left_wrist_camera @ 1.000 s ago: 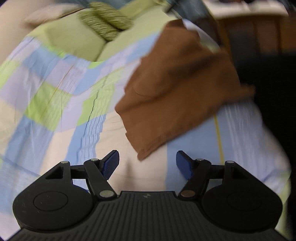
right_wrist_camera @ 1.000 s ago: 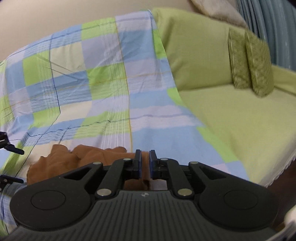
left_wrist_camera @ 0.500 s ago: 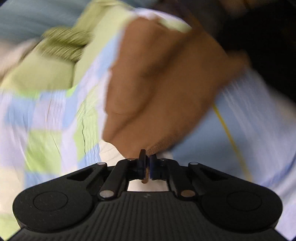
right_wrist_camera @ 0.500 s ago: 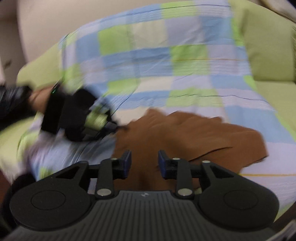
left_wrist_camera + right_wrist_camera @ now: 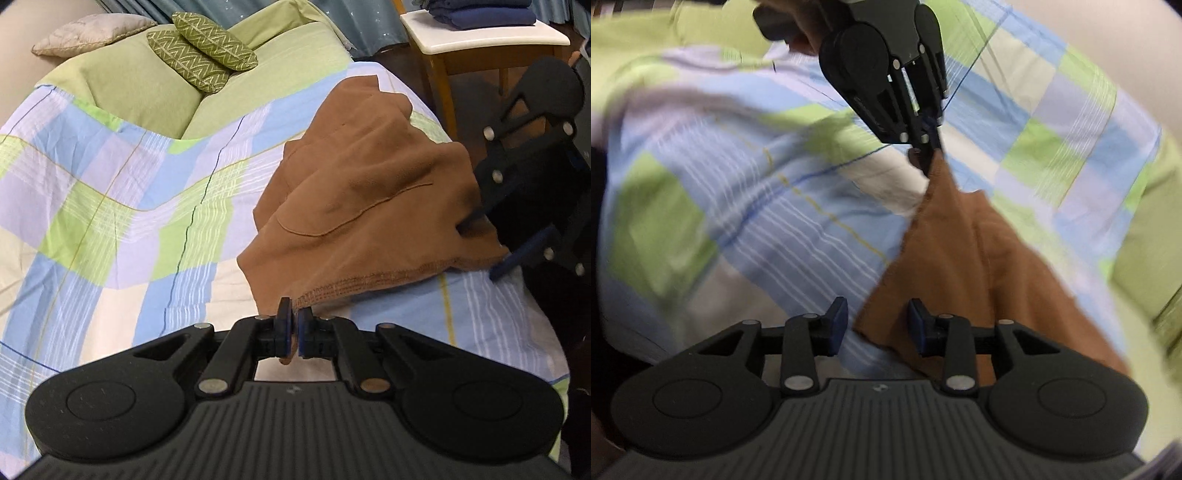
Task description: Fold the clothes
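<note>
Step in hand: corner pickup. Left gripper [image 5: 290,328] clamped on brown garment [image 5: 369,206] hem, lower centre. Right gripper [image 5: 877,321] closing, pads not yet pressing cloth edge between them; next, likely complete that grip, then lift.

One brown garment [image 5: 369,206], two grippers [image 5: 290,332], three cushions [image 5: 201,59]

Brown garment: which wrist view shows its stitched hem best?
Left wrist view: the brown garment is sharp, its stitched hem running from the left gripper. The right wrist view shows it blurred, a corner between the right gripper.
</note>
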Motion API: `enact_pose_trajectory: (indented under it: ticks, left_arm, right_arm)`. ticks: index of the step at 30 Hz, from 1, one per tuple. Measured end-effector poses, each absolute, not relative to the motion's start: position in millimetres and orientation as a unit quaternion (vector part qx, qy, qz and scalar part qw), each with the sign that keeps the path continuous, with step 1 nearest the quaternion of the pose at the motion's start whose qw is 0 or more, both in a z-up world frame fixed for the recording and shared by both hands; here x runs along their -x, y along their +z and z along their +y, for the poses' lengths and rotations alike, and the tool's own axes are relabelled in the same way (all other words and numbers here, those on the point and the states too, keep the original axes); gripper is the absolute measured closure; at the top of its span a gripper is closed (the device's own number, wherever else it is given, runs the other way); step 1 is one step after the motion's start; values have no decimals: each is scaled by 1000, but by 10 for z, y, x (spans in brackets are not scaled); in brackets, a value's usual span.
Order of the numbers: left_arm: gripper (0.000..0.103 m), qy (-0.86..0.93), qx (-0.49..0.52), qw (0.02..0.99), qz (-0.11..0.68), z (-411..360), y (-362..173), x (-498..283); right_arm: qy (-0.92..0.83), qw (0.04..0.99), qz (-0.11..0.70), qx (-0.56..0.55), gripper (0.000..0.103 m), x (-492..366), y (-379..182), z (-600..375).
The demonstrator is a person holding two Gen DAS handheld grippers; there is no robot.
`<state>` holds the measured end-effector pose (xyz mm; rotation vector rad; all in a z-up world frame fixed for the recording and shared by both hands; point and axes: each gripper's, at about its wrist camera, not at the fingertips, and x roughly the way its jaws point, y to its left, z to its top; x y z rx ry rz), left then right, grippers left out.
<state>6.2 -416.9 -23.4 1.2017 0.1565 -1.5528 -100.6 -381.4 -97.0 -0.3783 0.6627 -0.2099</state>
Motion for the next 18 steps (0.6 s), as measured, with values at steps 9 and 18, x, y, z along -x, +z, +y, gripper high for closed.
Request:
enact_pose_trajectory:
  ticks: [9,18]
  left_arm:
    - [101,-640,-467,608,53,-3765,36,63]
    - [101,-589,-380,712,30,-3328,860,214]
  right_arm:
    - [-71,950,278,123,100,1440,-319,-4053]
    - [-47,971,187,139,100,1771,740,-4136]
